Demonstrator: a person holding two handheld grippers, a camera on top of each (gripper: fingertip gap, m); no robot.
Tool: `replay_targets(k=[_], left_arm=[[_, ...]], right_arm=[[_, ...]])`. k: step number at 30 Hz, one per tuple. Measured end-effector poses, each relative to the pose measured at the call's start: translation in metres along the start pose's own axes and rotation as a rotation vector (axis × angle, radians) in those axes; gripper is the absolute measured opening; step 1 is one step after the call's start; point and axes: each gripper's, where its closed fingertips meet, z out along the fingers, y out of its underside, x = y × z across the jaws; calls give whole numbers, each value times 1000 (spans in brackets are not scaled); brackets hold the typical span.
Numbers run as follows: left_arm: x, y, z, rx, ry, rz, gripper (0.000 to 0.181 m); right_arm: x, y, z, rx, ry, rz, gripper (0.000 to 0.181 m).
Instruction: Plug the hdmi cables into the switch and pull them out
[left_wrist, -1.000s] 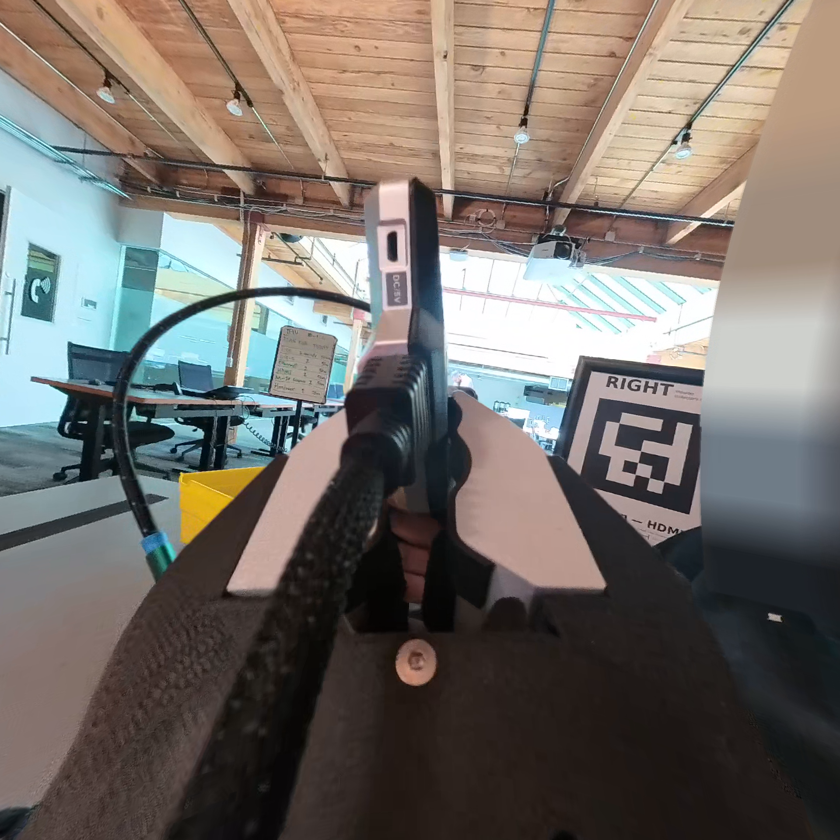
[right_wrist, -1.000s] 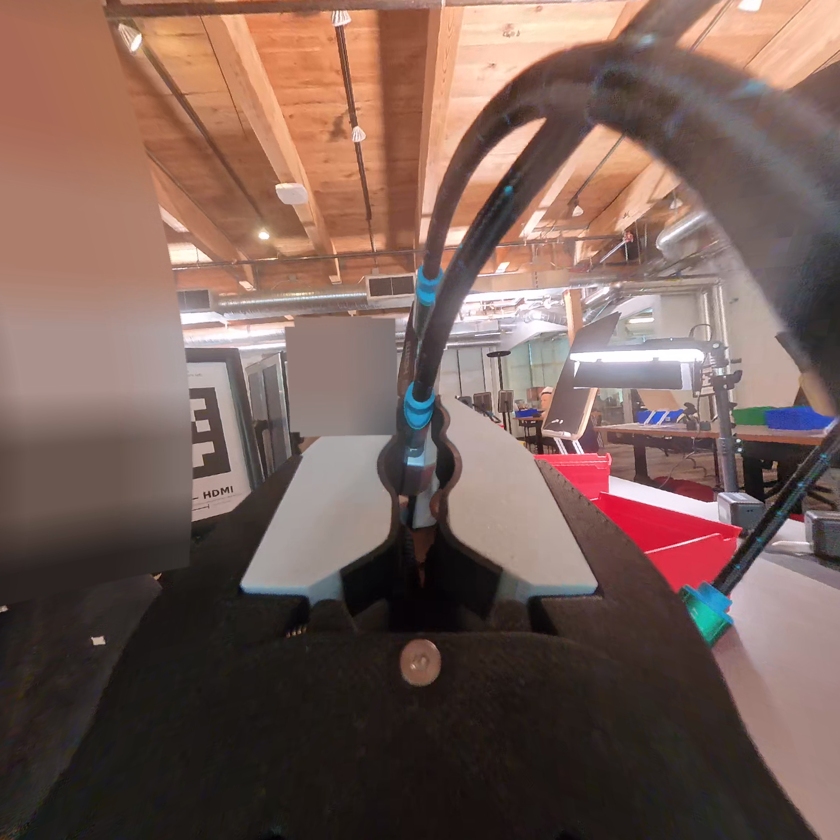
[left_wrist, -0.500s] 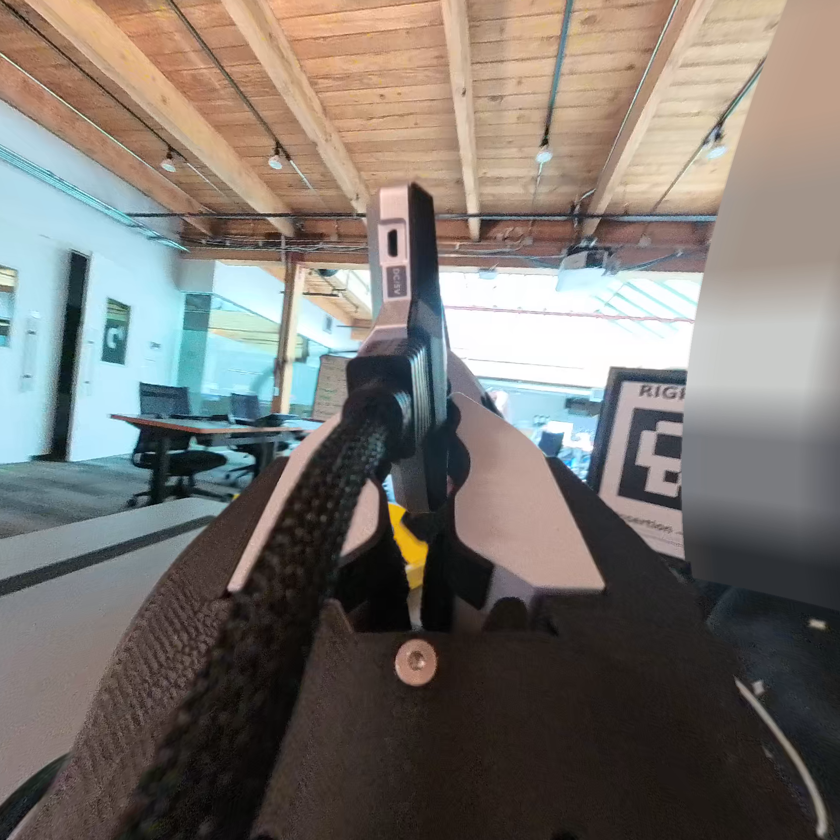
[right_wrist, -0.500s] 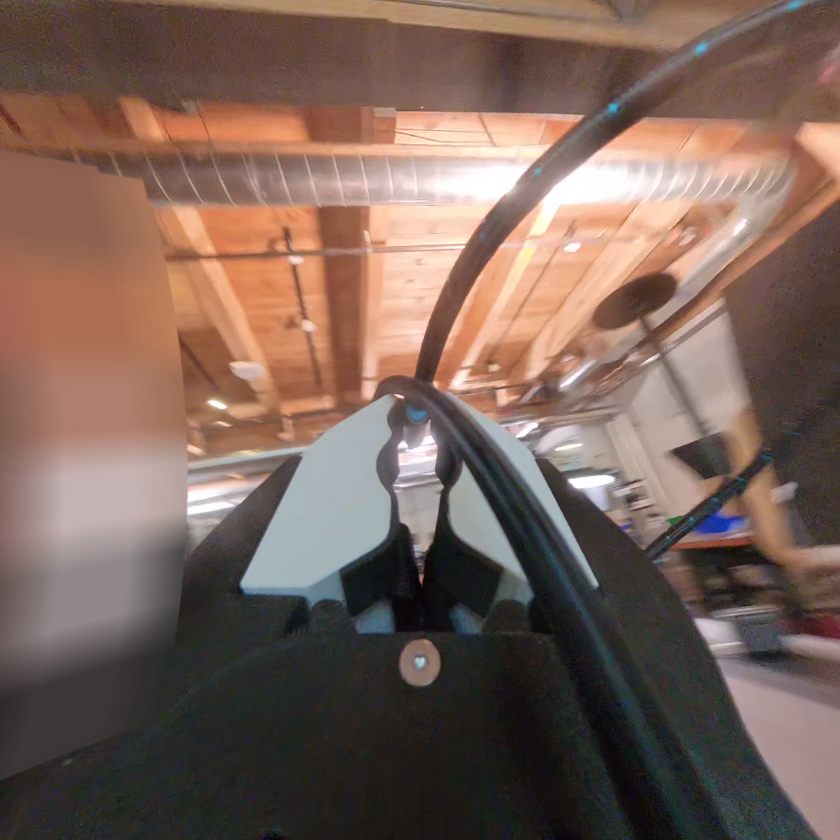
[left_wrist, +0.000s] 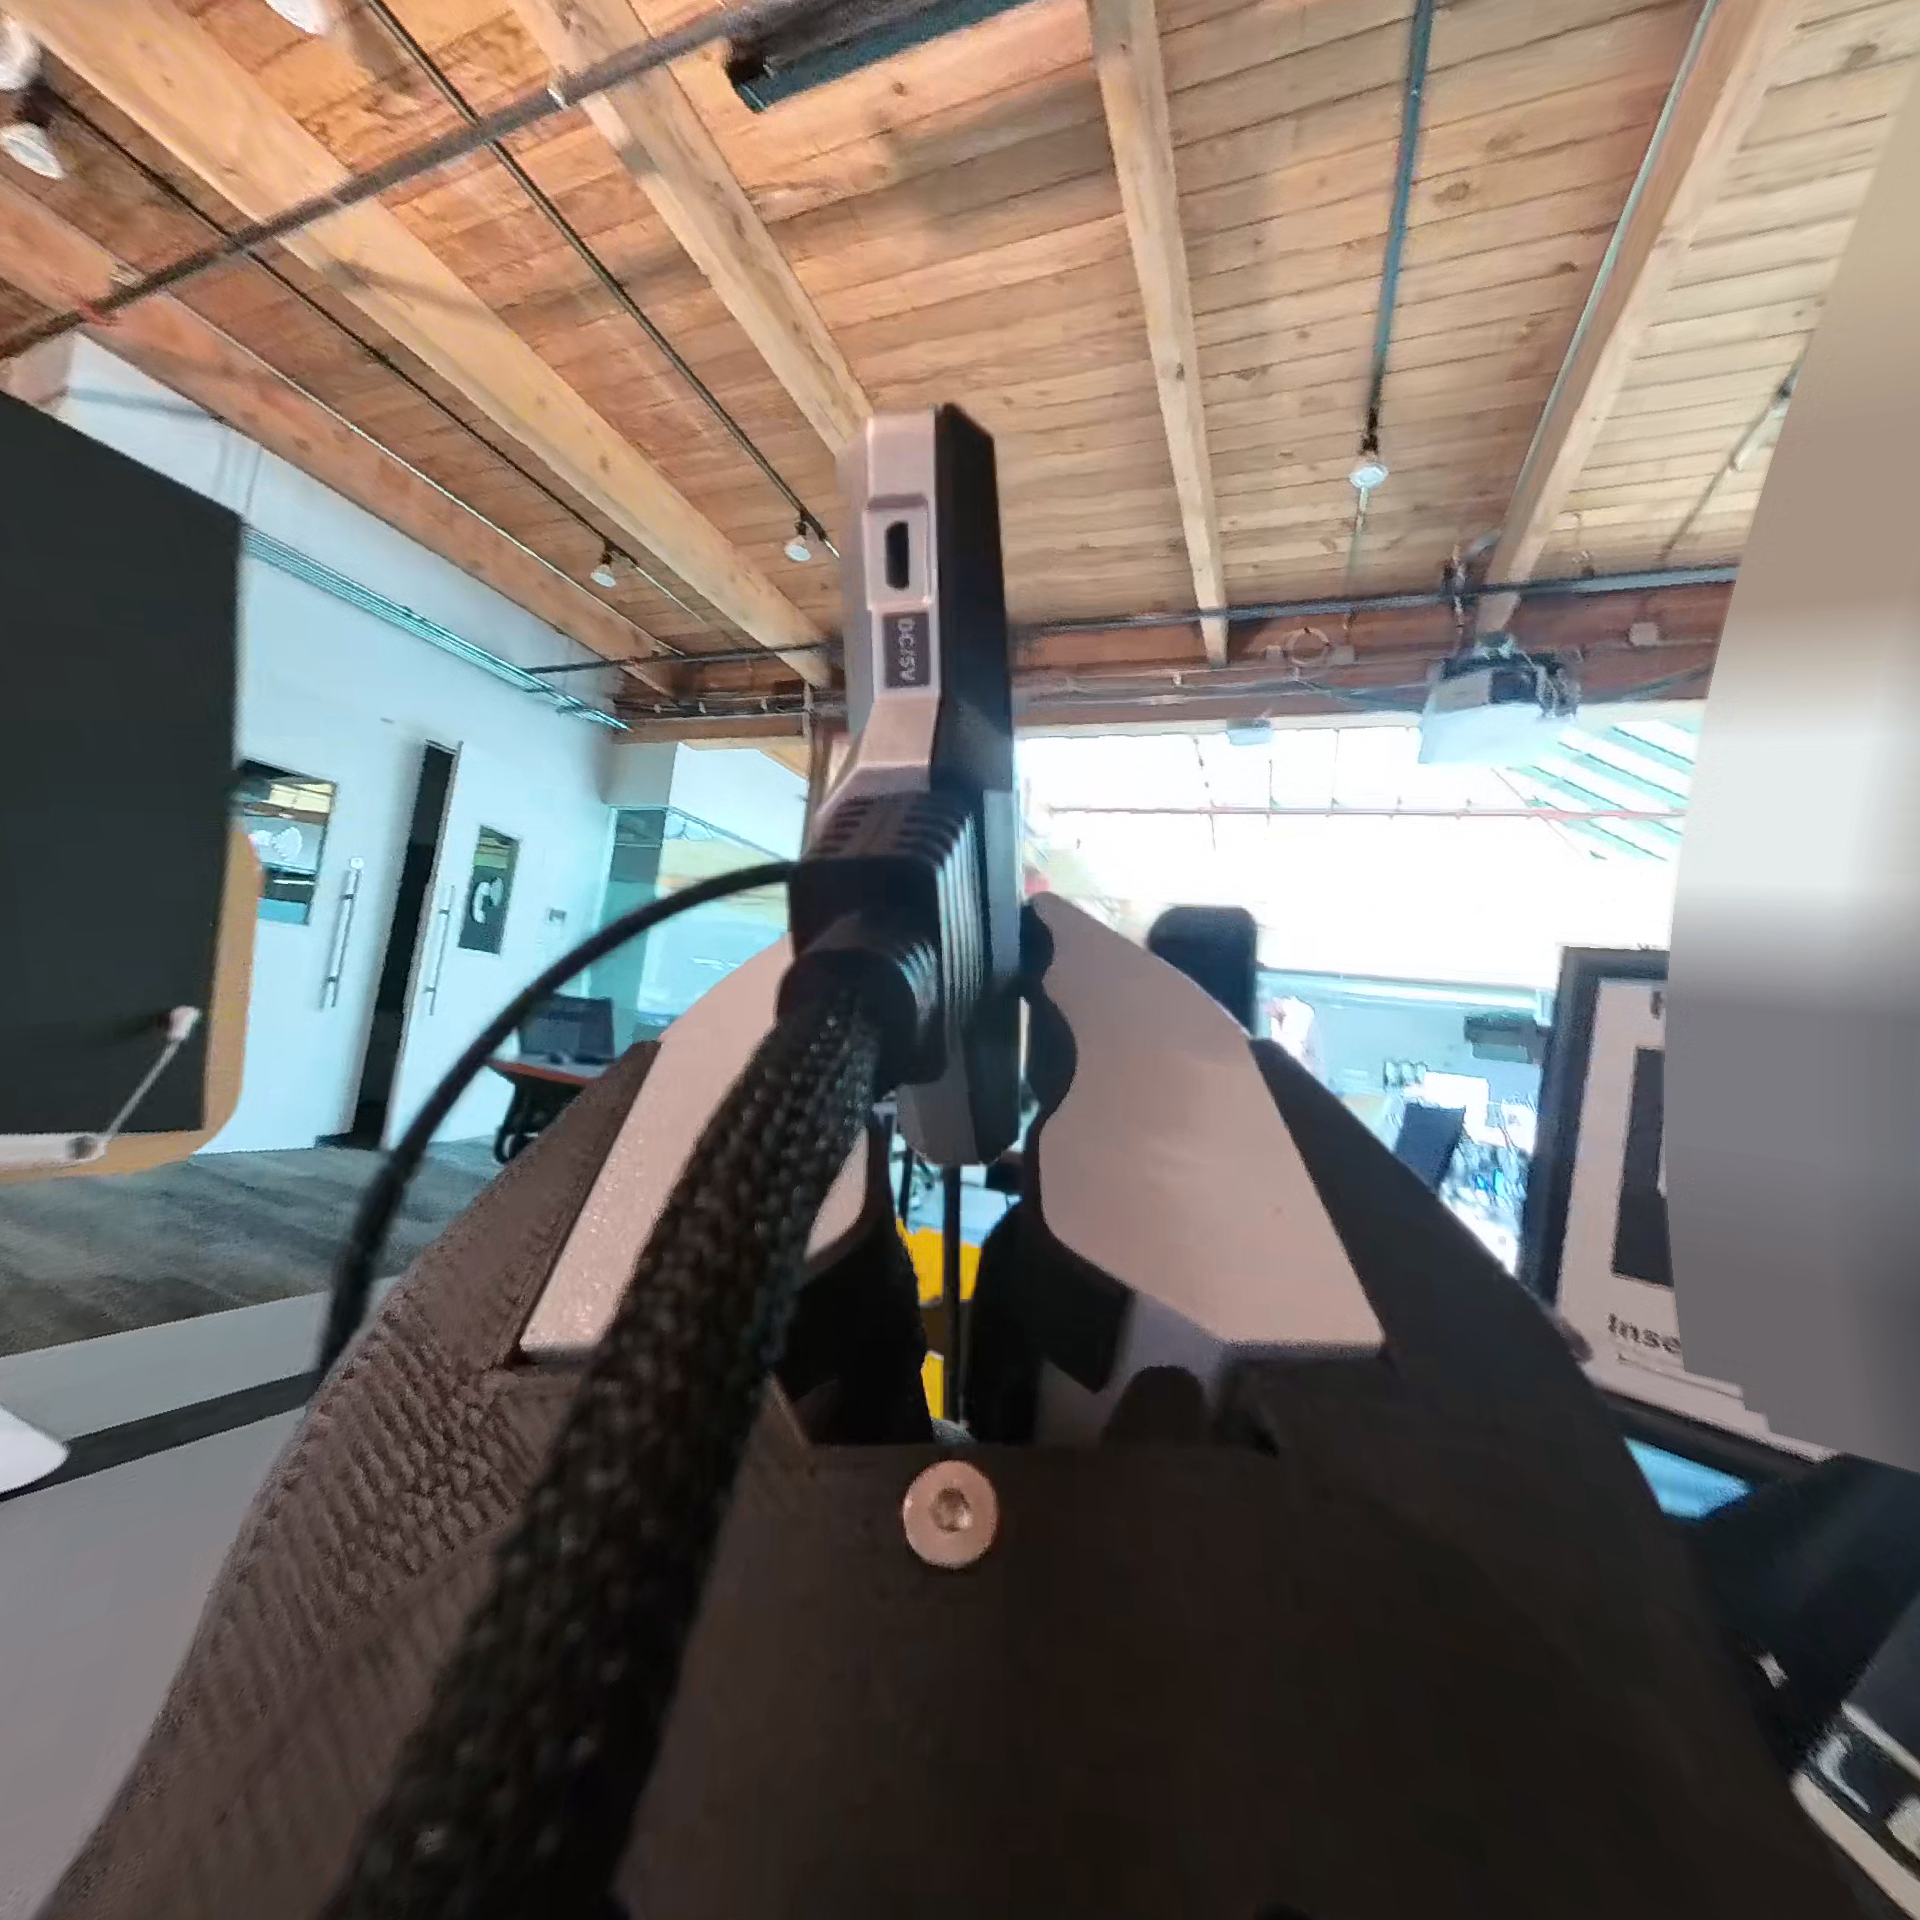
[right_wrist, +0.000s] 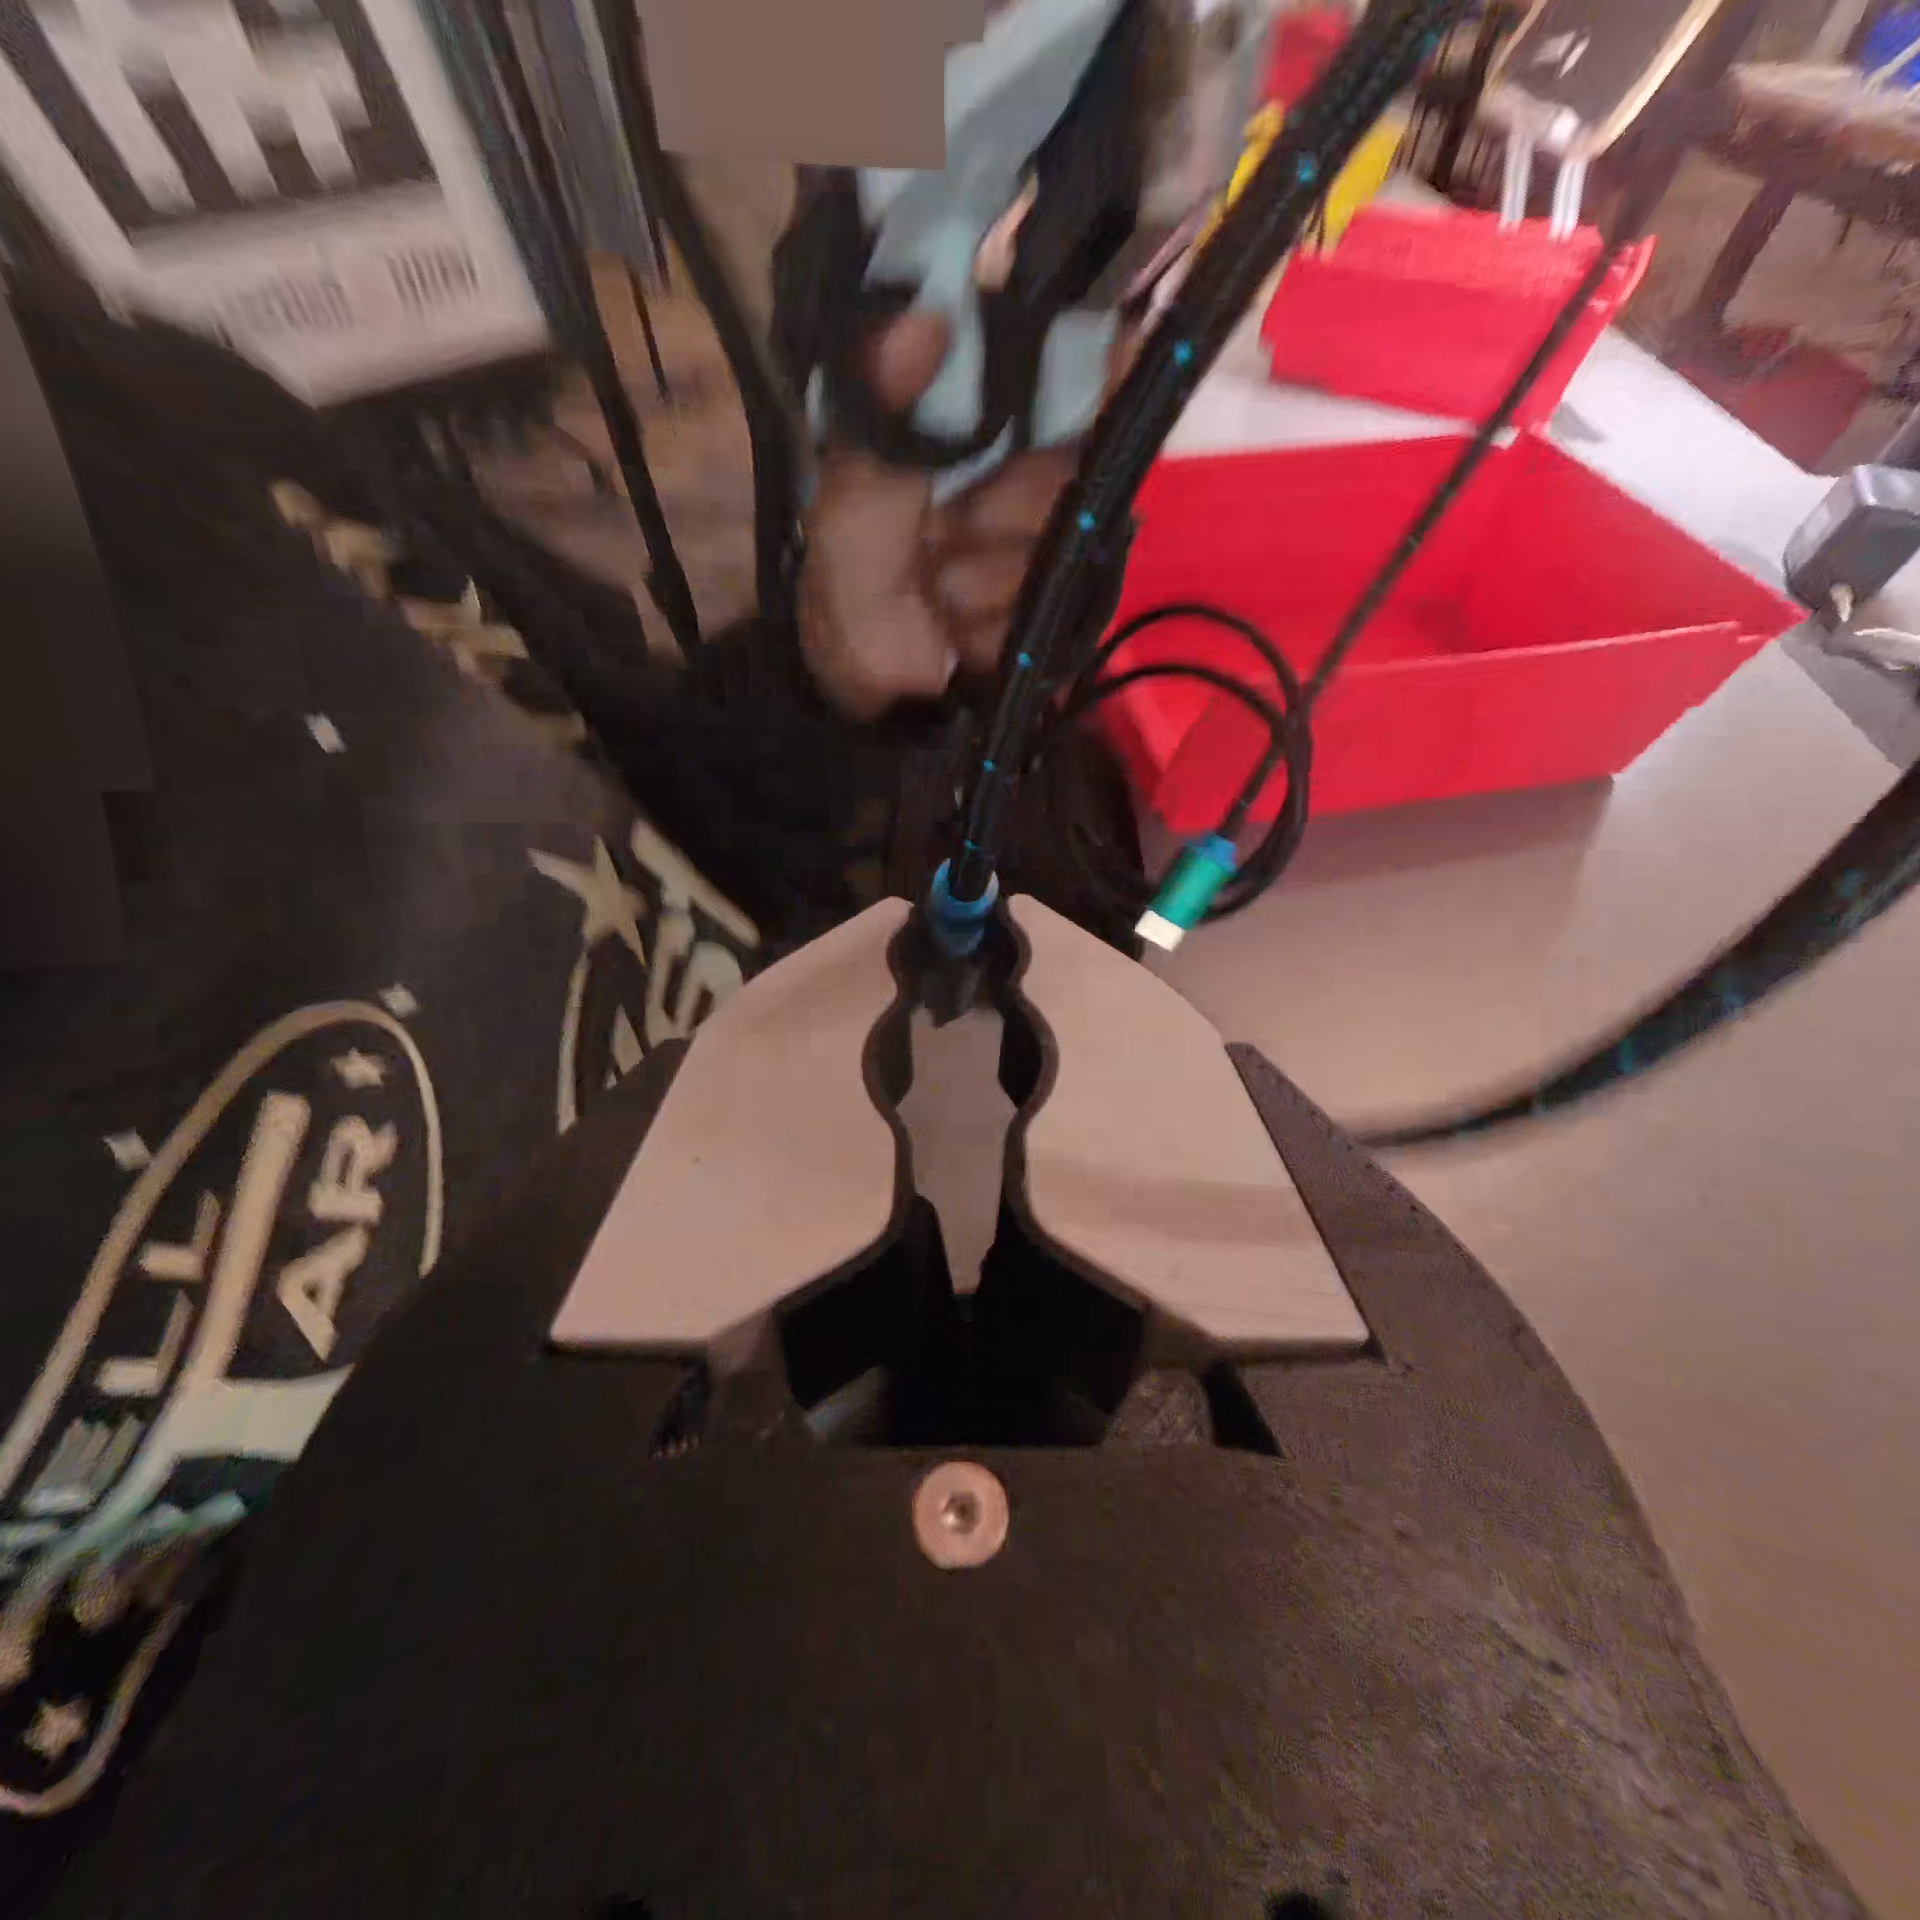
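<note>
While the left gripper (left_wrist: 997, 997) clamped the switch (left_wrist: 930, 665) upright at frame centre | braided cable (left_wrist: 727, 1247) plugged in, stiff | right gripper (right_wrist: 961, 935) pinched blue-collared plug (right_wrist: 961, 914); grasp rigid plug body.

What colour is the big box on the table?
Bright red. The bin shows best in the right wrist view, behind the cables.

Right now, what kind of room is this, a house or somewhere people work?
Probably an open office or workshop. There's a high wooden beam ceiling with track lights, a desk behind glass walls, and red storage bins on the table.
</note>
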Motion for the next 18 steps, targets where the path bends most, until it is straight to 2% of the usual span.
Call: replay_targets(k=[3, 6, 10, 13, 18], left_arm=[[-19, -19, -10, 80, -78, -1, 20], [-25, -35, -18, 112, -105, 21, 20], [-23, -42, -20, 107, -103, 71, 20], [-22, -39, -19, 103, -96, 58, 20], [-28, -32, -17, 95, -117, 59, 20]], right_arm=[[-19, 8, 2, -96, 13, -200, 12], [-29, -6, -17, -40, 71, -314, 12], [-27, -37, -78, 158, 259, -355, 12], [-26, -43, -129, 244, 409, -374, 12], [-50, -47, -182, 419, 419, -440, 12]])
